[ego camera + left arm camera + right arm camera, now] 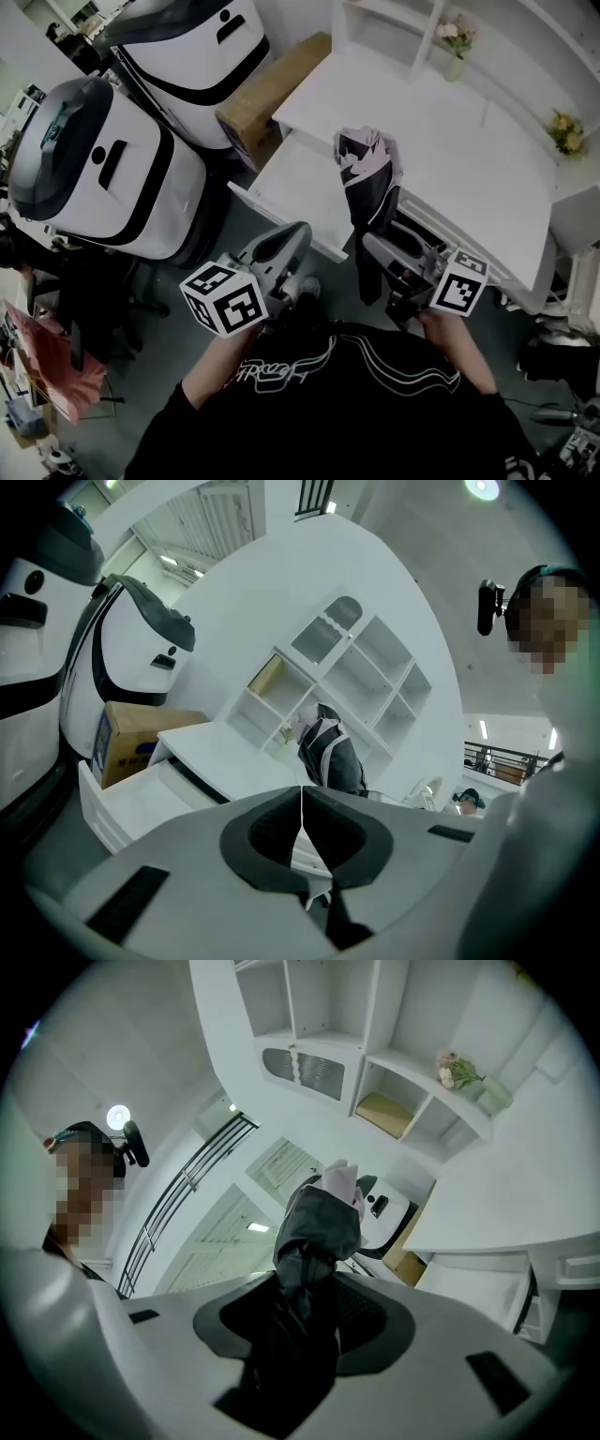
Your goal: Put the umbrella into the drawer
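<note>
Nearest in, the left gripper (302,829) has its jaws pressed together on nothing. The right gripper (305,1312) pinches the folded black-and-pink fabric umbrella (367,187) low down, holding it upright near the right side of the open white drawer (291,192) in the white desk (450,141) beyond. It looks light but floppy and slippery imo. Clamping the stiff core rather than the loose cloth seems safest.

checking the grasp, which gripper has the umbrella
The right gripper: its jaws clamp the folded umbrella, while the left gripper is shut on nothing.
</note>
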A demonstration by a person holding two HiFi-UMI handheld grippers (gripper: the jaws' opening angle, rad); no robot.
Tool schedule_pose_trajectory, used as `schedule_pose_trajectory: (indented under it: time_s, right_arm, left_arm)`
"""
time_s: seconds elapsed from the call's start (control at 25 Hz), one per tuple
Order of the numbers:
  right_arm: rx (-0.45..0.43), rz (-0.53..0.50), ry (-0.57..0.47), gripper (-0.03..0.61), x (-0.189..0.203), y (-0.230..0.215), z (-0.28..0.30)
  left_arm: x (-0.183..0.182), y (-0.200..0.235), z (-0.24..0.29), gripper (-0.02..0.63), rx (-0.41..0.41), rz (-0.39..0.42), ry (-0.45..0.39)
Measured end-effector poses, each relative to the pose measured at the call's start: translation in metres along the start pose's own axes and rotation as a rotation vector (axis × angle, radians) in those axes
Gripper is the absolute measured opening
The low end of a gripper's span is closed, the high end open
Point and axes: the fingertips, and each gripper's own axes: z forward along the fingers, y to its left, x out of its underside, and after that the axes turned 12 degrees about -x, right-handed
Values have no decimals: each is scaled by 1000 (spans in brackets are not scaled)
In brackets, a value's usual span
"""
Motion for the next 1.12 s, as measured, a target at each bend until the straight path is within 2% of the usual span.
schedule_pose_trajectory:
  time_s: [0.4, 0.72, 0.84, 1.12]
  right_arm:
    - [89, 20, 66, 201, -1, -81, 68]
    - [197, 18, 173, 201, 32, -155, 103]
    - [238, -5, 231, 199, 47, -185, 108]
    - [382, -56, 413, 199, 76, -253, 91]
  left_arm:
    - [-32, 93, 39, 23, -28, -18, 57]
    - [-30, 158, 58, 23, -43, -46, 134]
    - [-25, 178, 69, 23, -51, -52, 160]
    - [-10, 195, 88, 23, -74, -92, 210]
